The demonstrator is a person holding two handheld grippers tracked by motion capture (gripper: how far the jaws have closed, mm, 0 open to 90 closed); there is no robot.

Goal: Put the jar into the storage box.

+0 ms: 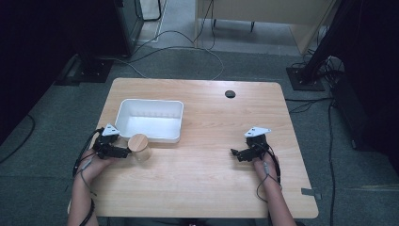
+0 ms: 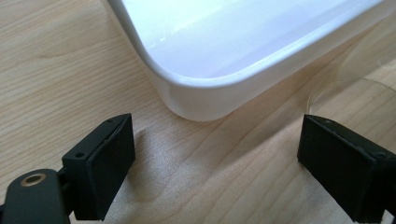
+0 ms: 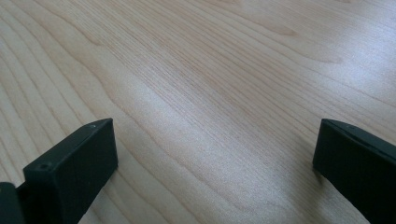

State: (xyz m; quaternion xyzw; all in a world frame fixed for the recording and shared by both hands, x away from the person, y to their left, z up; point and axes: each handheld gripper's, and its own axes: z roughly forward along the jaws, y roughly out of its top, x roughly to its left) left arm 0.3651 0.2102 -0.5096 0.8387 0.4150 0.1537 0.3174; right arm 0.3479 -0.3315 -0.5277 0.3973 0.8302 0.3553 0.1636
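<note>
White plastic is catching the eye first: the tray [image 1: 149, 119] is sitting on the left half of the wooden table [image 1: 207, 188], and everything else can be placed from it. Just off the tray's near left corner, the person's left hand is holding the left gripper [image 1: 126, 152] low over the table, with its jaws standing wide apart and nothing between them. Right beside those jaw tips, near the tray's near wall and seemingly touching it, a jar with a wooden lid [image 1: 139, 146] is standing upright. In the left gripper view the tray's rounded corner [image 2: 201, 100] is lying straight ahead between the jaws, while the clear curved edge of the jar [image 2: 327, 91] is peeking in past the right-hand jaw, so the gripper is not yet lined up on it. Judging by this, the reach toward the jar is the step in hand, with no grasp begun. The next move is likely calling for a swing toward the jar so that both pads are bracketing its body, then a closing squeeze. Well to the right of the tray, the right gripper [image 1: 234, 153] is resting over bare wood, likewise spread open and holding nothing.
</note>
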